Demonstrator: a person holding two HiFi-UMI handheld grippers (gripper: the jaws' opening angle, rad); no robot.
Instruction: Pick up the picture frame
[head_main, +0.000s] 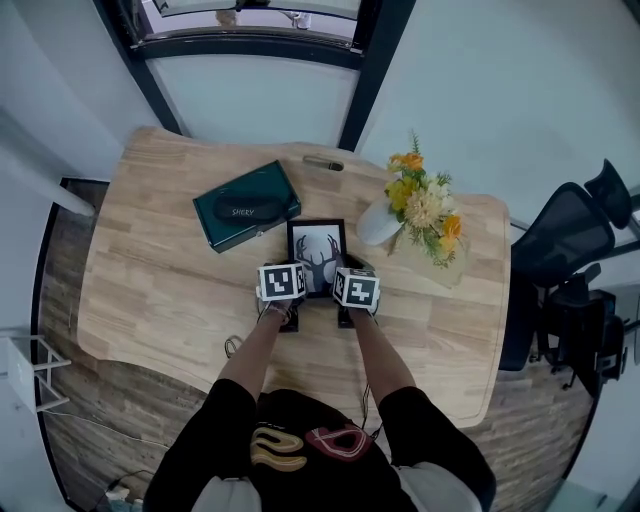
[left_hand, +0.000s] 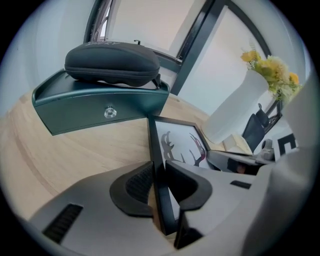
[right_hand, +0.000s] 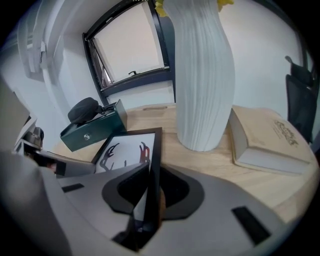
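The black picture frame (head_main: 317, 245) with an antler print lies flat at the middle of the wooden table (head_main: 160, 290). My left gripper (head_main: 290, 296) is at its near left corner. In the left gripper view the frame's left edge (left_hand: 156, 150) runs between the jaws, and the left gripper (left_hand: 159, 182) is shut on it. My right gripper (head_main: 345, 300) is at the near right corner. The right gripper view shows the frame's right edge (right_hand: 155, 150) between the pads, with the right gripper (right_hand: 151, 187) shut on it. The print (right_hand: 125, 147) lies to its left.
A green box (head_main: 245, 205) (left_hand: 100, 107) carrying a black glasses case (left_hand: 112, 62) sits just left of the frame. A white ribbed vase (head_main: 380, 225) (right_hand: 202, 75) with yellow flowers stands close on the right, a beige book (right_hand: 270, 140) beyond it. An office chair (head_main: 565, 235) is off the table's right end.
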